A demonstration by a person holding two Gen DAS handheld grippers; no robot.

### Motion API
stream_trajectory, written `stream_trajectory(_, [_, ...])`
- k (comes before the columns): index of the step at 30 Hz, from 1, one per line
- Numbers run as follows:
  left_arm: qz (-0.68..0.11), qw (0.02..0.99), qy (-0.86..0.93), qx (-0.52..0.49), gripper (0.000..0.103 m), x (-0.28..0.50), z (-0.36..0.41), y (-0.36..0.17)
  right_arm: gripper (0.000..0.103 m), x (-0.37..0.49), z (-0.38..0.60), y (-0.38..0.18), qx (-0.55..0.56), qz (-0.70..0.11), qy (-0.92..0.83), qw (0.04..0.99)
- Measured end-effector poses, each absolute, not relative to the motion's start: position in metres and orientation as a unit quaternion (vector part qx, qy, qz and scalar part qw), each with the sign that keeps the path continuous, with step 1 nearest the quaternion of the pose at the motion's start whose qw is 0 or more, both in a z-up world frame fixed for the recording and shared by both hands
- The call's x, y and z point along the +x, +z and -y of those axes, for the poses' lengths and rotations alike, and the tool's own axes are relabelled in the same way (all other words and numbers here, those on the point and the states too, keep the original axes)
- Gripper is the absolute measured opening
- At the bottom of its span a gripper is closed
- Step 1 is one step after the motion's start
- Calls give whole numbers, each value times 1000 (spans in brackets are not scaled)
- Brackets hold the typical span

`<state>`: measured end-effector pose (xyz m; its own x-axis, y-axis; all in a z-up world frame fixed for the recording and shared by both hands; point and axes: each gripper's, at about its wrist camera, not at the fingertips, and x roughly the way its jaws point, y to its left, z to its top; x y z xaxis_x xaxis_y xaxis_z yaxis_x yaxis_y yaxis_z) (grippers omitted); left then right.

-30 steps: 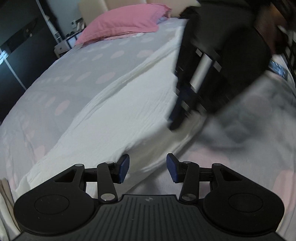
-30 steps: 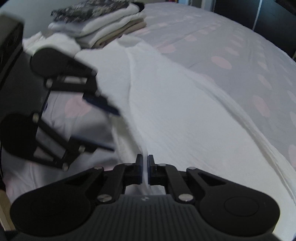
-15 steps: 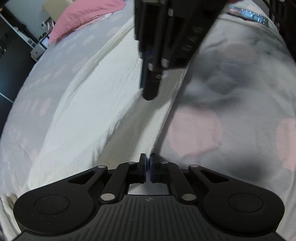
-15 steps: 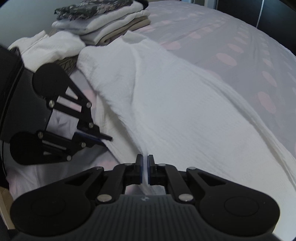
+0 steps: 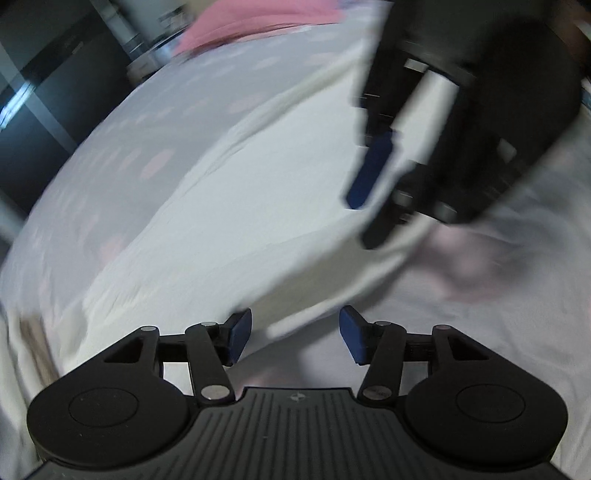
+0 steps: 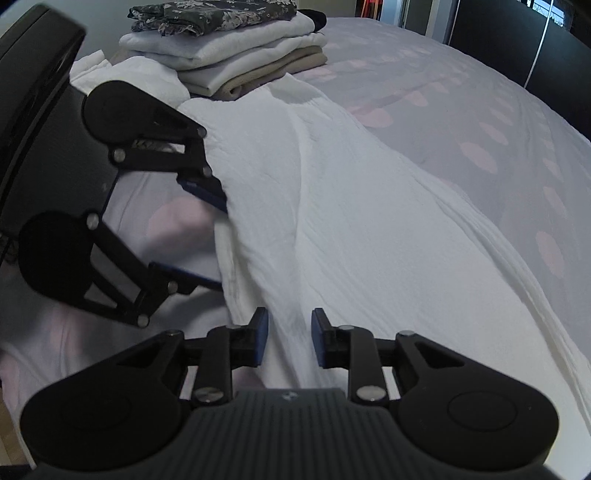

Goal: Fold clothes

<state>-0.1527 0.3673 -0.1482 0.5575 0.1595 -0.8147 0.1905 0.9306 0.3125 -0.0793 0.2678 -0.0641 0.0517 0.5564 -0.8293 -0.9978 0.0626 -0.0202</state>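
A long white garment lies spread along the bed, its near edge folded over. In the left wrist view my left gripper is opening, and the garment's edge lies just ahead of its blue pads without touching them. My right gripper hangs blurred over the cloth at the upper right. In the right wrist view the right gripper is opening too; a fold of the white garment runs between its pads, which stand off it. The left gripper stands open at the garment's left edge.
A stack of folded clothes topped by a dark floral piece sits at the bed's far end. A pink pillow lies at the other end. The grey bed cover with pink dots stretches to the right. Dark wardrobe doors stand beyond.
Half a second ago both grippers were shut at the garment's edge; now both have opened and let the cloth go. The left gripper swung back and the right one drew away from it.
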Motion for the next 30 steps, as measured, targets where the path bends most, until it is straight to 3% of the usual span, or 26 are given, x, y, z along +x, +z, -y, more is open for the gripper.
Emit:
stream_trajectory(9, [-472, 870, 105, 101, 51, -158, -440, -124, 28, -79, -307, -59, -301, -308, 603, 672])
stream_trajectory(16, [-475, 864, 121, 116, 55, -193, -451, -114, 28, -62, -312, -58, -276, -322, 590, 687])
stream_trajectory(18, [-482, 857, 120, 136, 51, -194, -448, -121, 28, -61, -311, -58, -277, -325, 591, 685])
stream_trajectory(19, [-488, 851, 124, 149, 44, -193, -445, -125, 28, -60, -310, -59, -278, -326, 591, 684])
stream_trajectory(23, [-516, 828, 121, 185, 5, -192, -441, -136, 28, -62, -305, -58, -276, -327, 601, 676])
stream_trajectory(30, [-509, 829, 143, 182, 0, -214, -451, -126, 28, -76, -302, -61, -292, -325, 626, 646])
